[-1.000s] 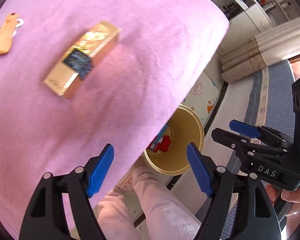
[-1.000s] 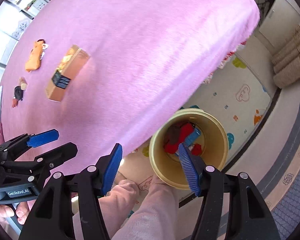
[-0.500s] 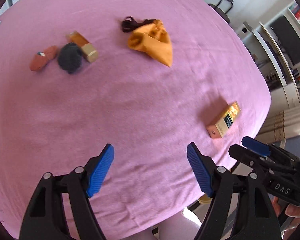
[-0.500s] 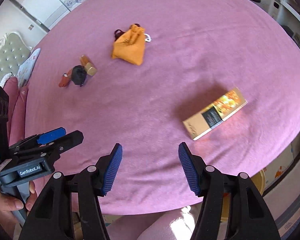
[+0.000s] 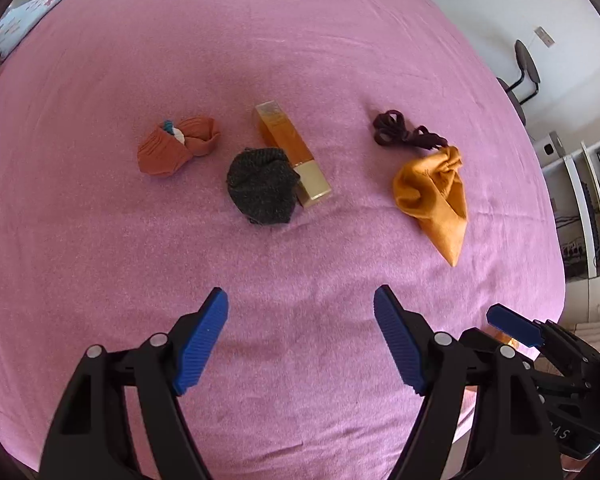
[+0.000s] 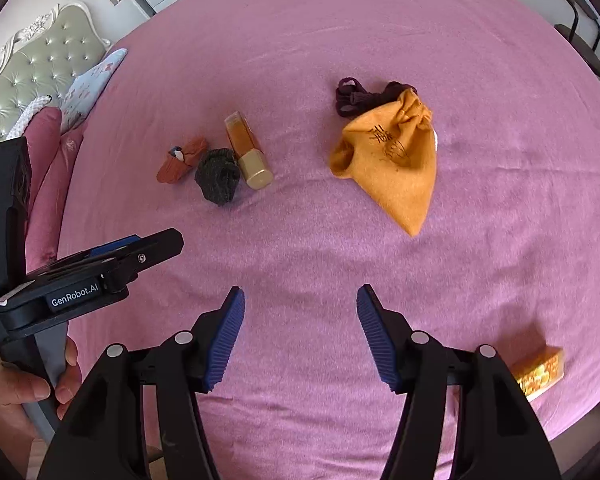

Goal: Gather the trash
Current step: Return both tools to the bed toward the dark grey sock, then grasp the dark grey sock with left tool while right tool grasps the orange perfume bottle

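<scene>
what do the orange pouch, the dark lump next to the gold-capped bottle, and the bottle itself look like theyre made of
Orange pouch: soft matte cloth, probably felt or suede-like; it creases and gathers at a dark drawstring.
Dark lump: ribbed knit fabric, likely a balled sock; fuzzy, no shine.
Bottle: clear amber body, glass or hard plastic, with a glossy gold cap, metal or metallised plastic; which one cannot be told.

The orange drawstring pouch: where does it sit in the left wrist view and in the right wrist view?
Left wrist: orange drawstring pouch right of centre, tip pointing down toward the camera.
Right wrist: the pouch just right of centre, in the upper half.
Shared landmark: the dark cord bunched at its gathered neck, on the far side.
</scene>
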`<state>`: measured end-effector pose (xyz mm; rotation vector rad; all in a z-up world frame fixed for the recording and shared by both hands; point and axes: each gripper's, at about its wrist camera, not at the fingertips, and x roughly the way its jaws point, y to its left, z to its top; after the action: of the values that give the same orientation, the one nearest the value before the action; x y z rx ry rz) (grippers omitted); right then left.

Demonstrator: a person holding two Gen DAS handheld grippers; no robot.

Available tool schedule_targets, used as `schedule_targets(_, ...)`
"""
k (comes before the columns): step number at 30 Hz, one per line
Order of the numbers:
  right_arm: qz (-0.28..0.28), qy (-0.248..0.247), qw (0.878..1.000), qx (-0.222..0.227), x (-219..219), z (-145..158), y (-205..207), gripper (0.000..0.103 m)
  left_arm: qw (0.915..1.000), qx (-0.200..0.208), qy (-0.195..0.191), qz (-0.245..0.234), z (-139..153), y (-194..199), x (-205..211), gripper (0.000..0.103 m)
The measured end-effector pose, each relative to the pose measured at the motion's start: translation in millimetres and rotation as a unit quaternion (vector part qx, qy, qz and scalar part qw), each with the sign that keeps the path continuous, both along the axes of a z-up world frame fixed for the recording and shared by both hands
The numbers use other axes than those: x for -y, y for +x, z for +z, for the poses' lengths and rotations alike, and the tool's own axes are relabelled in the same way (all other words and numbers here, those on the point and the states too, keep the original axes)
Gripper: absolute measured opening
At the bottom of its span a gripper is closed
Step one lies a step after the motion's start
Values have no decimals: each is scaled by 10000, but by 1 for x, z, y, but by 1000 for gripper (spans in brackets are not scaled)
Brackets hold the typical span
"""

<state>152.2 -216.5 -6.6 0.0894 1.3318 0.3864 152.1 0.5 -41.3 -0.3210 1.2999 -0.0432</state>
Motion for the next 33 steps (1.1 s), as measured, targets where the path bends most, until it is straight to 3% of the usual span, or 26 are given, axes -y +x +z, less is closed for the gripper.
schedule_targets(6,287,-6,9996,-66,-21,-17,52,58,9992,-190,-69,352,-29,42,-20,75)
schedule_targets(13,511,-47,9983,-285,-46,-47,93,58,9978,-528,-133,388,-71,81,-32,74)
schedule_targets(14,547,-36,9981,-287,-50,-49,96,58,9977,-548,-128,368,-75,85,-32,71)
schedule_targets(17,626,-36,9975,-325,-58,-55,105,58,9975,-605,-183,330,-87,93,-34,42)
schedule_targets(18,642,-33,9973,-356,-60,-58,108,58,9972,-649,-183,335,-91,95,-35,39)
schedule_targets(23,816,-87,9958,-411,-76,-67,118,58,9972,-558,-411,288,-88,89,-45,27)
schedule_targets(29,1051,-95,9935,-434,-103,-78,130,58,9946,-508,-676,604,-79,59,-70,27)
schedule_targets(33,1172,-142,9918,-486,-124,-90,137,49,9925,-492,-775,812,-74,43,-89,27)
